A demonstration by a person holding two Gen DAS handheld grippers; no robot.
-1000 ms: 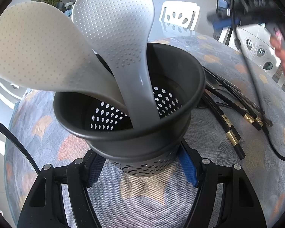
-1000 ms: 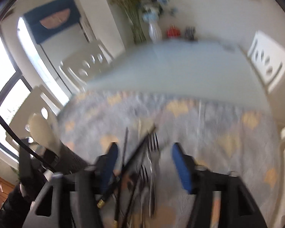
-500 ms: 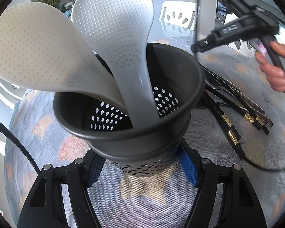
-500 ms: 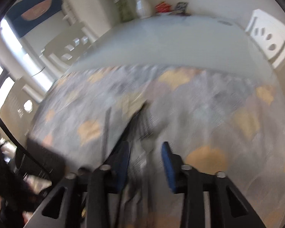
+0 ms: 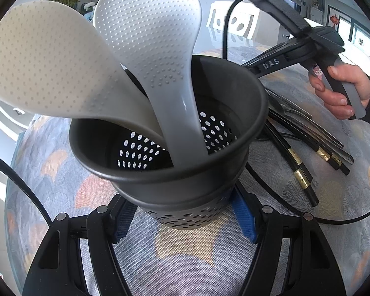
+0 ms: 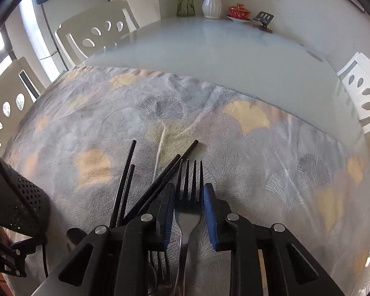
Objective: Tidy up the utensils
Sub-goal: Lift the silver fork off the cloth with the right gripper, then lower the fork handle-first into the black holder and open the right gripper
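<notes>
1. We judge the sorting partly done; two pale rice paddles, one white (image 5: 44, 74) and one grey (image 5: 155, 49), already stand in the dark perforated holder (image 5: 185, 167), which sits on the cloth-covered surface (image 6: 259, 148).
2. Left to do, as far as we can see: the fork (image 6: 188, 197), a second fork partly hidden under the gripper, and the black chopsticks (image 6: 145, 185) lie in a loose pile to the right of the holder.
3. Our left gripper (image 5: 185, 219) clasps the holder's lower wall, blue pads on either side, steadying it; it points steeply down from the near side.
4. Our right gripper (image 6: 188, 212) tilts down over the pile; its jaws have just been closing and now stand narrow, with the fork's neck between them (whether the pads already press on it we cannot tell; slim gaps seem to remain).
5. The hand (image 5: 342, 91) on the right gripper's handle shows at the right, fingers wrapped around the trigger.
</notes>
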